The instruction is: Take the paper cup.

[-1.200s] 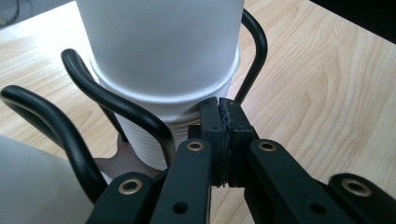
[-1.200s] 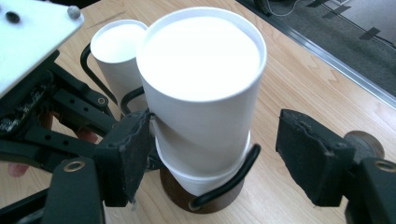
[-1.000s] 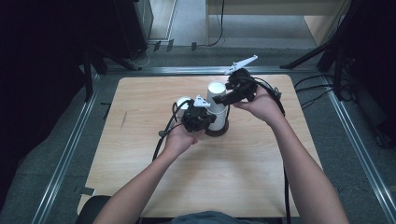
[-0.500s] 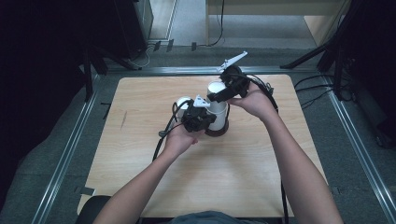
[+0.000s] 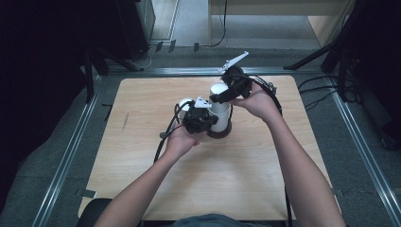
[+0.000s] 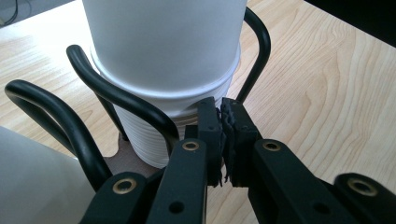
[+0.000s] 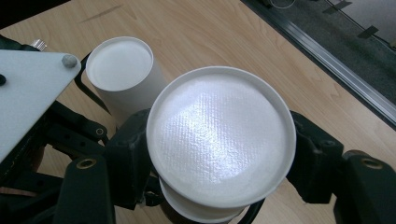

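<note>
Everything sits near the middle of the wooden table (image 5: 142,198), a bit toward the far edge, so there's lots of bare light wood in front and to both sides. A metal rail (image 5: 61,161) runs along the left of the table, another along the right.

The cup stack (image 5: 219,111) stands upside down in a black wire holder (image 6: 93,121) on a dark round base (image 5: 222,133). The right gripper (image 5: 222,97) comes over from the far right and has its jaws spread wide around the top cup (image 7: 219,135), one on each side of the upturned bottom, pressed against the wall, so it's gripping that cup. In the right gripper view the top cup sits slightly offset above the rim of the cup under it.

The left gripper (image 6: 223,135) is low at the near side of the stack. Its jaws are nearly shut, just a thin slit between the pads, tips right beside the ribbed part of the lower cup (image 6: 149,135) and the wire loop. I can't tell if they're pinching anything.

A second white cup (image 7: 122,70), also bottom up, stands just beside the stack on its left in the high view, close to the left gripper.

The cups are matte white paper with a rolled rim; the top one's bottom has a faint woven texture and some glare. The wire holder is smooth, round and glossy black.
</note>
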Demonstrator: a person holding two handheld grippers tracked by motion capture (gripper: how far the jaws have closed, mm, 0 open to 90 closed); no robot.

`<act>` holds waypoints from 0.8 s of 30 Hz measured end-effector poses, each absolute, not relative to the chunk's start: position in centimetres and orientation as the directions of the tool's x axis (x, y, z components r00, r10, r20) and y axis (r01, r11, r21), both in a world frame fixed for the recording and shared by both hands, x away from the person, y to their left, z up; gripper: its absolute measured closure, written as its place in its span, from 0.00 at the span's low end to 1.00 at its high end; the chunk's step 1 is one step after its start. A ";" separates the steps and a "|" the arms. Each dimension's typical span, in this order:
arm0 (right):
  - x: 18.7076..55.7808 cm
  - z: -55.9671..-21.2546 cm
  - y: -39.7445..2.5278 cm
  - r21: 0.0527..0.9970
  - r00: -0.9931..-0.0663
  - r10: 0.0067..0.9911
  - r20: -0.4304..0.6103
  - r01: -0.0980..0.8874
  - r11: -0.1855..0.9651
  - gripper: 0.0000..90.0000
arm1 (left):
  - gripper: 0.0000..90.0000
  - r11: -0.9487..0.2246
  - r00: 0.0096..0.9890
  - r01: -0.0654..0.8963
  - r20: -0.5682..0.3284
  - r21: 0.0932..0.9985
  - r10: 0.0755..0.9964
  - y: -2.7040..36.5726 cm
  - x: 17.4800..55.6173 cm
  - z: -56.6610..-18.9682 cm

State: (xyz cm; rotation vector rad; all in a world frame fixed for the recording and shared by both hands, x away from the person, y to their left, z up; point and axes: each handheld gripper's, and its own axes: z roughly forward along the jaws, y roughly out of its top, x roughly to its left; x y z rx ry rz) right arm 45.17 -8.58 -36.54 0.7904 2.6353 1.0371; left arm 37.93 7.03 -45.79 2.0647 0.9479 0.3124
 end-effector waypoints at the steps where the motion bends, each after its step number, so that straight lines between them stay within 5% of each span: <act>1: 45.2 -36.4 -8.6 0.679 -0.838 0.545 0.003 0.402 0.614 0.36 | 0.96 -0.376 0.685 0.517 -0.108 0.769 0.720 7.0 37.9 -45.8; 24: 43.9 -30.4 -9.4 0.697 -0.839 0.544 -0.010 0.384 0.605 0.37 | 0.95 -0.394 0.702 0.500 -0.094 0.771 0.706 7.3 37.9 -46.0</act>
